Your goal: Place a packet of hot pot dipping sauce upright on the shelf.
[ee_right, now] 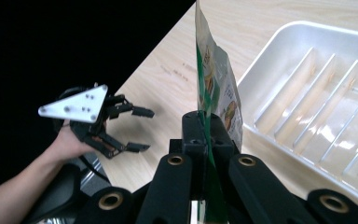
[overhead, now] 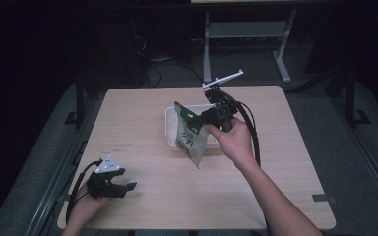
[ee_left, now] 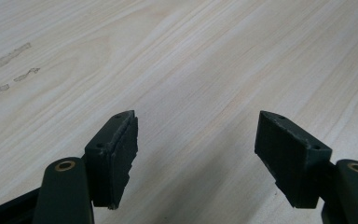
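Centre of the high view: table (overhead: 142, 123), light wood, square-ish, takes up most of the frame; dark floor and metal frame legs behind it at the top.

Tray (overhead: 169, 129), white, sits just above table centre, mostly hidden behind the bag in that view. In the right gripper view the tray (ee_right: 307, 84) fills the right side, and shows several raised ribs splitting it into slots.

Bag (overhead: 191, 138), green and tan snack pouch, hangs in front of the tray's near edge, tilted, lower corner just above or on the table, can't tell which. In the right gripper view the bag (ee_right: 212, 88) stands edge-on, up the middle of the frame.

Right gripper (overhead: 197, 118), centre-right, held in the right hand (overhead: 236, 140): jaws clamped tight on the bag's upper edge. Same in its own view (ee_right: 206, 135), bag pinched between the two jaws.

Left gripper (overhead: 128, 186), lower left of the high view, near the table's front edge: jaws wide apart, nothing between them. Own view (ee_left: 196, 149) confirms: bare wood under it, some faint tape marks (ee_left: 7, 58) upper left. Also visible in the left of the right gripper view (ee_right: 140, 128), gaping.
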